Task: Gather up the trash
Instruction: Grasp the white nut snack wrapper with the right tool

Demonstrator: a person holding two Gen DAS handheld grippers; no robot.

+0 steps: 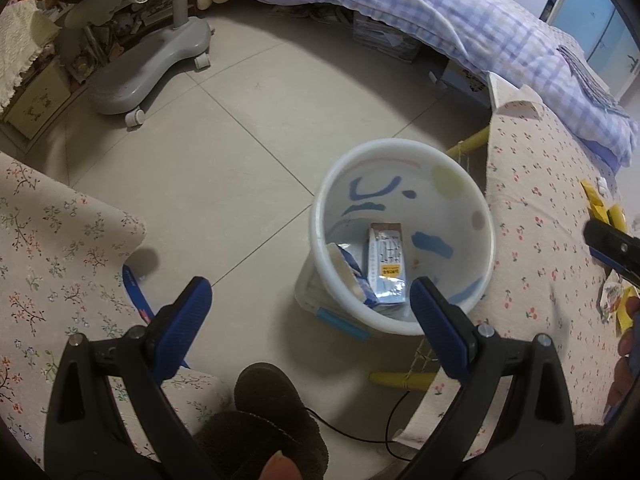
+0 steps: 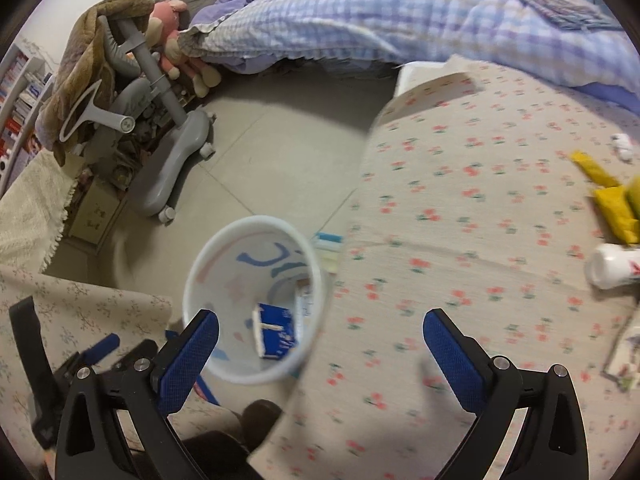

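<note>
A white plastic bin (image 1: 404, 184) with blue markings stands on the tiled floor beside a table with a floral cloth (image 1: 532, 216). Inside lie a blue-and-white carton (image 1: 386, 268) and a second blue carton (image 1: 352, 276). My left gripper (image 1: 310, 288) is open and empty, above the floor just left of the bin. My right gripper (image 2: 320, 322) is open and empty, over the bin (image 2: 256, 304) and the table edge. Yellow wrappers (image 2: 612, 200) and a white bottle (image 2: 612, 266) lie on the cloth (image 2: 460, 240) at the right. The right gripper's tip (image 1: 612, 248) shows in the left wrist view.
A grey wheeled chair base (image 1: 148, 68) stands on the floor at the back left. A bed with a checked quilt (image 1: 460, 12) runs along the back. A second floral-covered surface (image 1: 52, 248) is at the left. A dark slipper (image 1: 268, 396) and a black cable (image 1: 360, 436) are near me.
</note>
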